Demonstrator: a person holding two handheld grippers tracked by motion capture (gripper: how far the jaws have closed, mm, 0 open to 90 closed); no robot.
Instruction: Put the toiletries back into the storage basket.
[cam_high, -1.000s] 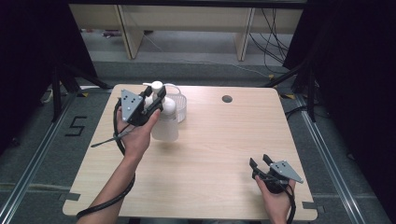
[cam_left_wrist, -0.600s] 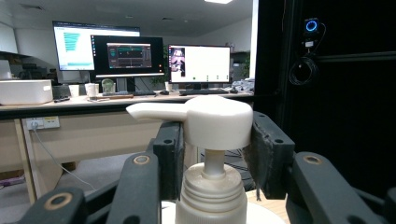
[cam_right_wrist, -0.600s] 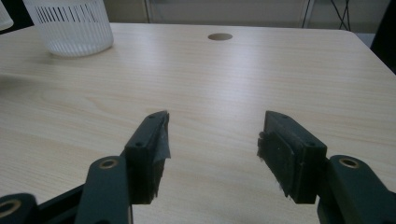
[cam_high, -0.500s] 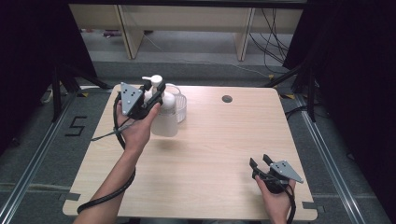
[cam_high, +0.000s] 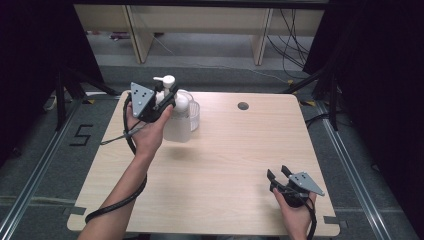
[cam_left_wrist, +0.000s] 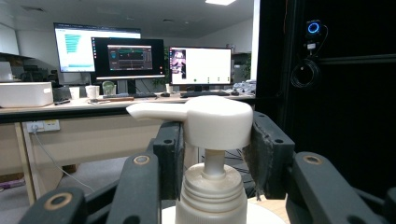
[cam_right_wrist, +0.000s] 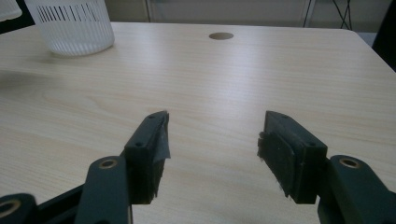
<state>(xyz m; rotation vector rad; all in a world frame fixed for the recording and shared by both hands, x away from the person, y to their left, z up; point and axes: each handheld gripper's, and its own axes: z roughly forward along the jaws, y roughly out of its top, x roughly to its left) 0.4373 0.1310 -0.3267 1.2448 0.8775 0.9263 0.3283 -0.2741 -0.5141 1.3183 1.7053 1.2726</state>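
Indoors, pale wooden table (cam_high: 225, 165), cable hole (cam_high: 243, 106), monitors (cam_left_wrist: 140, 60) behind.

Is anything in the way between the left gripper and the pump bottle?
No. The left gripper already has the pump bottle between its jaws, one pad on each side of the white pump head. Nothing sits between them.

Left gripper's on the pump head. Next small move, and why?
Probably lower the pump bottle toward the table. The left gripper clamps its pump head, the bottle seems lifted beside the cup, and the right gripper sits open, idle.
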